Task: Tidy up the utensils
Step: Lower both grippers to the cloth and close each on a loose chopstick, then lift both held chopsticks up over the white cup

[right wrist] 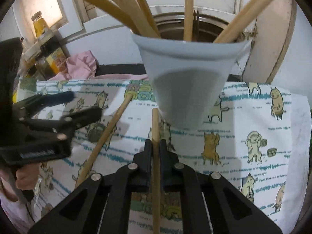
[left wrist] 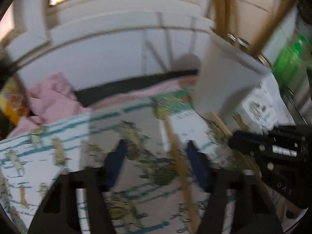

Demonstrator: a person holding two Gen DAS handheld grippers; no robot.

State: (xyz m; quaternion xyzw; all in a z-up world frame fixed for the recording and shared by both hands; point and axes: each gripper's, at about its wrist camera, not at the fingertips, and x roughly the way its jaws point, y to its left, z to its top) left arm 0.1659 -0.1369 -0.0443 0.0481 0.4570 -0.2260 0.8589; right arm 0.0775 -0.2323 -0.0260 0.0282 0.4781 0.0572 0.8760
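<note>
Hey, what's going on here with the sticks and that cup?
A person is tidying wooden utensils into a pale cup on a cat-print cloth. The right gripper is shut on one wooden stick lying in front of the cup. The left gripper hovers, jaws apart, over a second stick still on the cloth. Several utensils already stand in the cup.

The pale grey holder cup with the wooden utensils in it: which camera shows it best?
The right wrist view: the pale grey holder cup sits centred and sharp, rim and wooden handles visible. The left wrist view shows it only motion-blurred, off to the right.
</note>
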